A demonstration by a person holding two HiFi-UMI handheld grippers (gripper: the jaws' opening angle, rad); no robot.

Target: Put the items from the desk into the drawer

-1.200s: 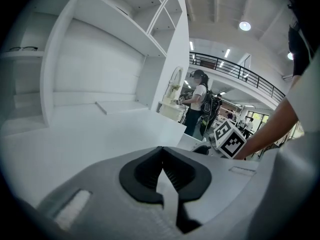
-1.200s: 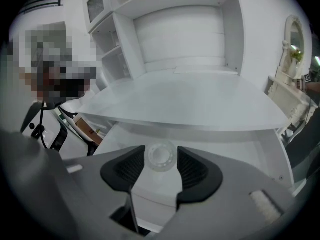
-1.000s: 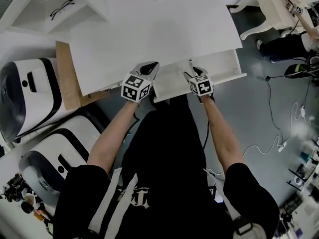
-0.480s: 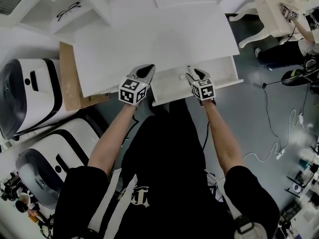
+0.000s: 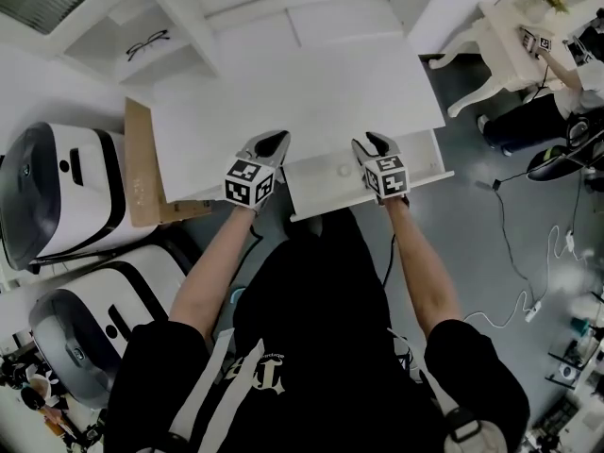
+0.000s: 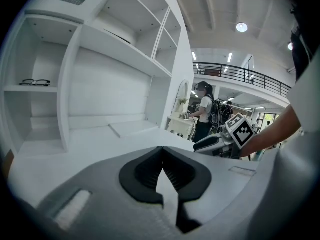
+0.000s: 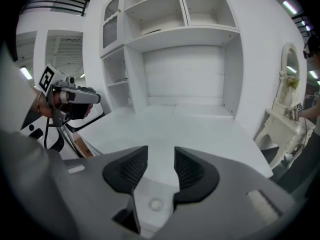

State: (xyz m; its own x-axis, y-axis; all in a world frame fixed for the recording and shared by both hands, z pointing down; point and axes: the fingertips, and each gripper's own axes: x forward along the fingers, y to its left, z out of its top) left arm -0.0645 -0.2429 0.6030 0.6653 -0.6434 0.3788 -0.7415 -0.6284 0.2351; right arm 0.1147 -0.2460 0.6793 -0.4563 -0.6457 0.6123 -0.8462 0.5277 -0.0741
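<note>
The drawer sticks out a little from the front edge of the white tabletop, with both claws held just above that edge.

The drawer's white front with its round knob shows straight below the right claw, in the gap between its dark ribbed pads. That claw is released: its jaws have just been closing but stand apart with nothing between them. The left claw is clenched, tips meeting on nothing, and hangs over the tabletop's front edge just left of the drawer, beside the right claw. A pair of dark-rimmed glasses lies on a shelf in the left bay of the white hutch, well apart from the drawer and both claws. A brown board leans at the tabletop's left side.
</note>
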